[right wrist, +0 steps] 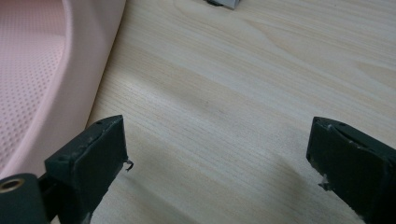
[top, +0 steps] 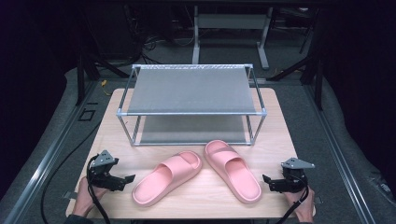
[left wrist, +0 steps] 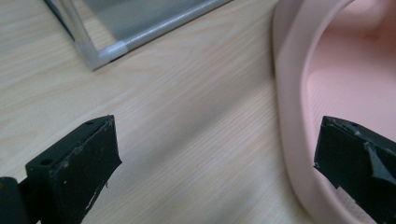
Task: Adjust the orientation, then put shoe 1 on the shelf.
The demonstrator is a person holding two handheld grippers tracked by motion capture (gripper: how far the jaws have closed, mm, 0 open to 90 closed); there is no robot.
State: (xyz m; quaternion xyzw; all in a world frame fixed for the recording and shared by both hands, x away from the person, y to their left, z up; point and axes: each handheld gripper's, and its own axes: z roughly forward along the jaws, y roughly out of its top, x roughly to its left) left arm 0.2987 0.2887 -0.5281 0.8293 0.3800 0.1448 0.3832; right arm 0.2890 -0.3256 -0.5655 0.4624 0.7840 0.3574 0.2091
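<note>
Two pink slide sandals lie on the wooden table in front of a shoe rack [top: 191, 91]. The left sandal [top: 167, 177] points up and to the right; its heel rim [left wrist: 299, 140] fills the right side of the left gripper view. The right sandal [top: 232, 170] angles the other way, and its dotted sole [right wrist: 32, 79] is at the left of the right gripper view. My left gripper [top: 128, 178] rests open near the left sandal's heel, nothing between its jaws. My right gripper [top: 265, 179] sits open beside the right sandal's heel, over bare wood.
The rack is a two-shelf metal frame with grey fabric shelves, standing at the back half of the table [top: 205, 196]. One of its foot corners [left wrist: 100, 53] is ahead of the left gripper. Cables trail off the front edge. Dark floor surrounds the table.
</note>
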